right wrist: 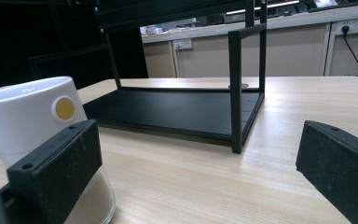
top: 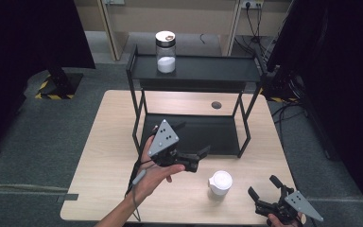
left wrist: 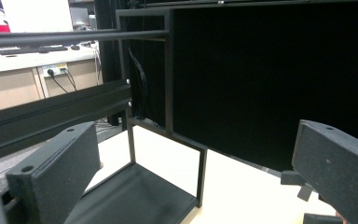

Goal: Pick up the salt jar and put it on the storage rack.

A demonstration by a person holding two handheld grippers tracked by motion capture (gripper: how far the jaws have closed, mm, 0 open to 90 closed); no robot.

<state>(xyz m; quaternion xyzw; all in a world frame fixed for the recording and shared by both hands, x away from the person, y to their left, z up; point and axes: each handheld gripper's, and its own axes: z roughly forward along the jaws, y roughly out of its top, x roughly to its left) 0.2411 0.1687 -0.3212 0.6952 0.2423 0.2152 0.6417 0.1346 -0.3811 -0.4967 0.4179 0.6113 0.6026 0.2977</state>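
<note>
A jar with a white lid (top: pixel 220 183) stands on the wooden table (top: pixel 113 142) near its front edge. In the right gripper view the jar (right wrist: pixel 25 116) is close at the left, with a yellow dot on its lid and pale grains inside. My right gripper (top: pixel 263 186) (right wrist: pixel 196 158) is open, just right of the jar and not touching it. My left gripper (top: pixel 191 138) (left wrist: pixel 193 170) is open and empty, held above the table in front of the black rack (top: pixel 194 71), pointing right. A second glass jar (top: pixel 165 52) with white powder stands on the rack's top shelf.
The rack's lower tray (top: pixel 194 132) (right wrist: pixel 168 109) rests on the table between thin black posts (right wrist: pixel 235 93). A round grommet (top: pixel 216 105) sits in the table behind it. Dark curtains hang at both sides, and cables run at the back right.
</note>
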